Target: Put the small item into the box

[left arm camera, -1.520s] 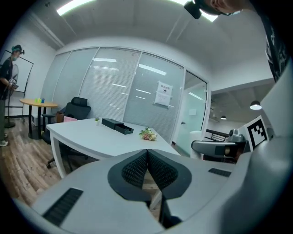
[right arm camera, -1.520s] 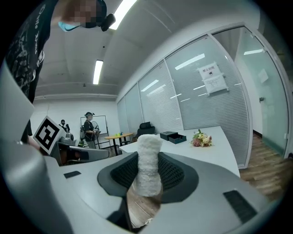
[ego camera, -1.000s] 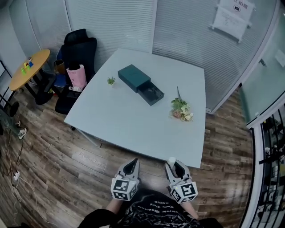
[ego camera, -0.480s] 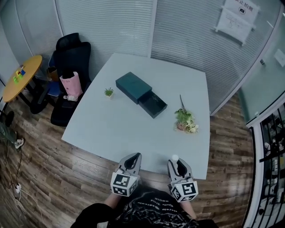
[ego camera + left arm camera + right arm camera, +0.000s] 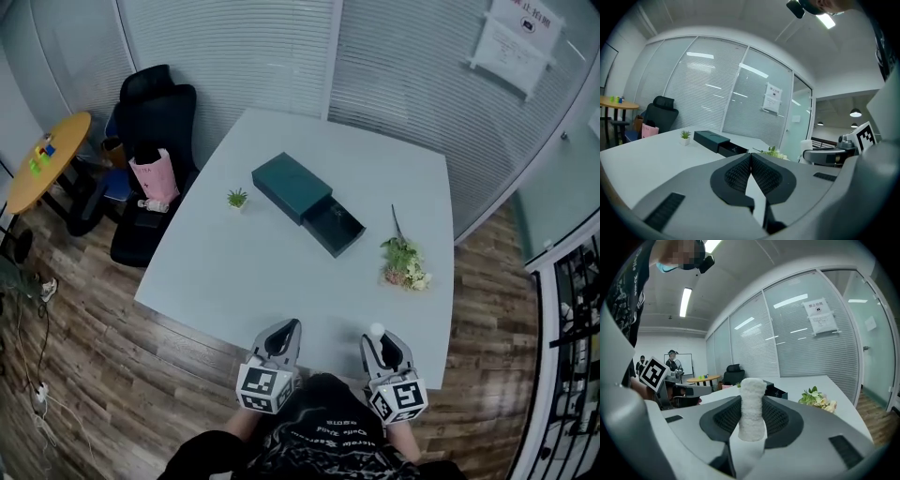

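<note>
The pale table (image 5: 262, 272) is standing cornerwise to the person, with its near edge running just under both grippers. The dark box (image 5: 291, 186) is lying around the middle of the table. Its drawer (image 5: 339, 228) is standing pulled out toward the right edge and is showing a dark interior.

The left gripper (image 5: 292, 325) and the right gripper (image 5: 379, 339) are being held side by side at the near edge, well apart from the box. Both are pointing across the table toward the far side and tipping slightly downward, with their marker cubes sitting at the rear, close to the person's body. The left gripper's jaws are meeting at the tips with nothing between them. The right gripper's jaws are clamping the small item (image 5: 752, 408), a white fluffy roll. It is standing upright between the ribbed pads, its top rising above them.

A bouquet (image 5: 405, 264) is lying near the right edge, beyond the right gripper. A small potted plant (image 5: 237, 198) is standing just beside the box's left end, toward the left edge.
</note>
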